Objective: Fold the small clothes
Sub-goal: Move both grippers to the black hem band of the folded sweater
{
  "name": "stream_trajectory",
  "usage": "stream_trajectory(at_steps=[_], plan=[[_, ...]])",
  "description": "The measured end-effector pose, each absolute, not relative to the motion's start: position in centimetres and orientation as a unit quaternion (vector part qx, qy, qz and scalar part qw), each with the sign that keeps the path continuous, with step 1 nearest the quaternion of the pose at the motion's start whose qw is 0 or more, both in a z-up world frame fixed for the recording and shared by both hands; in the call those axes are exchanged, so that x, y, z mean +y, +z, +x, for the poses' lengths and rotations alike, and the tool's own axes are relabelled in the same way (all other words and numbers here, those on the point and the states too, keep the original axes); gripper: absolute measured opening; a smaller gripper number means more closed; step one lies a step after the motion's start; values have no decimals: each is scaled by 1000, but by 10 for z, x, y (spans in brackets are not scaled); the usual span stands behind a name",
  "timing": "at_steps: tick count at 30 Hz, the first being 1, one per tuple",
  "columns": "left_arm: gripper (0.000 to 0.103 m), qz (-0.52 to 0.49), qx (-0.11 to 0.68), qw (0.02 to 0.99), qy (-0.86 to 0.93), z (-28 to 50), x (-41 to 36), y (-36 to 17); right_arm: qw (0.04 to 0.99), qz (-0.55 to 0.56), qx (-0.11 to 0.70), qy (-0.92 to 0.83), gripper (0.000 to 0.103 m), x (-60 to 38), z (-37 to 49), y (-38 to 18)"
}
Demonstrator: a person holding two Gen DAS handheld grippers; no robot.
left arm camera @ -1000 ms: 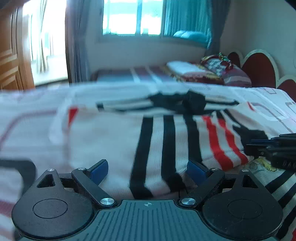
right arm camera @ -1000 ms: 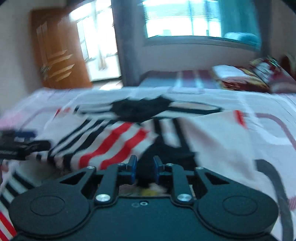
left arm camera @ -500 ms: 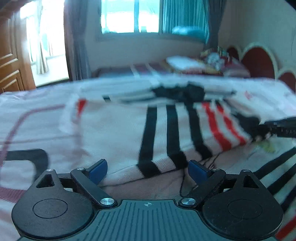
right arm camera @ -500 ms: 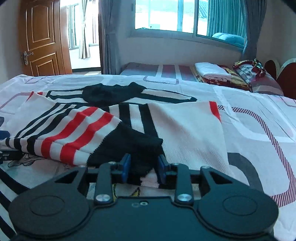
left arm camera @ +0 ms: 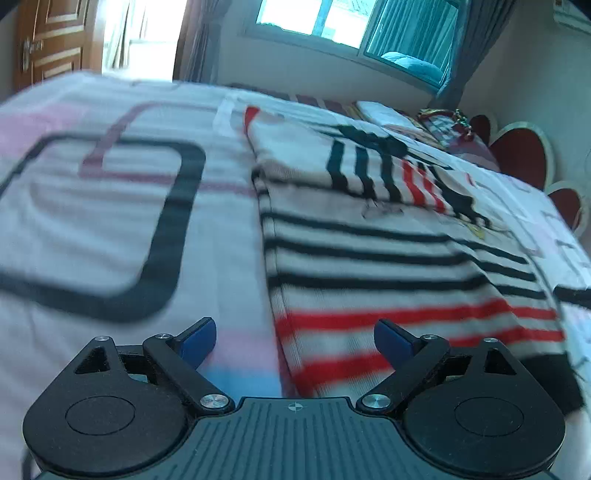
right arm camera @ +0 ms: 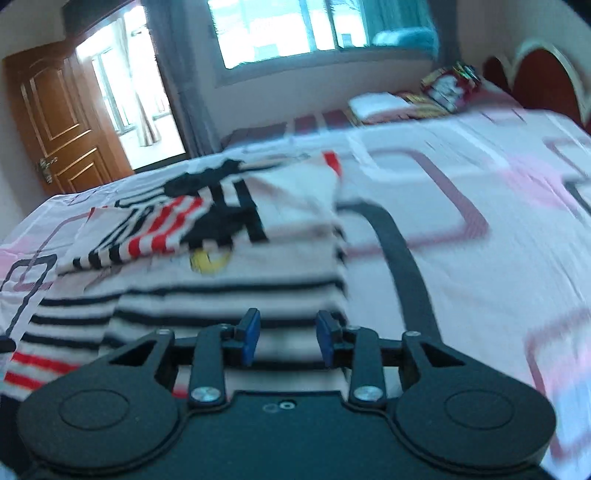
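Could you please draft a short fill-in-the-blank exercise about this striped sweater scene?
1. The striped sweater lies on a ____.
2. The sweater's stripes are black and ____.
3. The wooden door stands on the ____ side of the right wrist view.
4. The left gripper holds ____.

Missing words: bed; red; left; nothing

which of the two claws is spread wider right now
The left claw: its blue pads stand far apart over the striped sweater's edge, though closing. The right claw's pads sit much nearer together, opening.

One striped sweater [left arm camera: 388, 266] lies ahead of the jaws on one bed [left arm camera: 92, 206]; one pillow [right arm camera: 448, 86], one door [right arm camera: 55, 122], one window [right arm camera: 280, 29] beyond.
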State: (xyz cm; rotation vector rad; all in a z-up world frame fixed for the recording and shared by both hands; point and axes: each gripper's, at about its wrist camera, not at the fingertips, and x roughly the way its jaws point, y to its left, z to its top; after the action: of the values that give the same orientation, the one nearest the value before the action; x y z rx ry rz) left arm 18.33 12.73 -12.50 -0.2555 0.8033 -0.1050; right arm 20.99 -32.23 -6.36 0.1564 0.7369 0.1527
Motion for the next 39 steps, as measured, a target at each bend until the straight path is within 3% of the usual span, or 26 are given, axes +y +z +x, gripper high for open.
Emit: stream_trajectory(at_steps=[1, 2, 10, 16, 30, 39], plan=[[76, -131, 393, 909, -56, 178, 127, -127, 924, 88, 365, 70, 34, -326, 199, -65], [74, -137, 396, 906, -60, 172, 127, -128, 922, 98, 368, 68, 34, -329, 190, -66], [74, -180, 419, 883, -108, 145, 114, -132, 900, 178, 393, 59, 35, -342, 130, -79], [74, -145, 431, 884, -111, 130, 93, -132, 893, 216, 392, 51, 49, -352, 102, -79], [74, -127, 436, 881, -131, 108, 68, -130, 862, 296, 406, 69, 52, -363, 83, -97], [74, -208, 428, 867, -145, 108, 84, -136, 841, 339, 408, 107, 52, -363, 85, -106]])
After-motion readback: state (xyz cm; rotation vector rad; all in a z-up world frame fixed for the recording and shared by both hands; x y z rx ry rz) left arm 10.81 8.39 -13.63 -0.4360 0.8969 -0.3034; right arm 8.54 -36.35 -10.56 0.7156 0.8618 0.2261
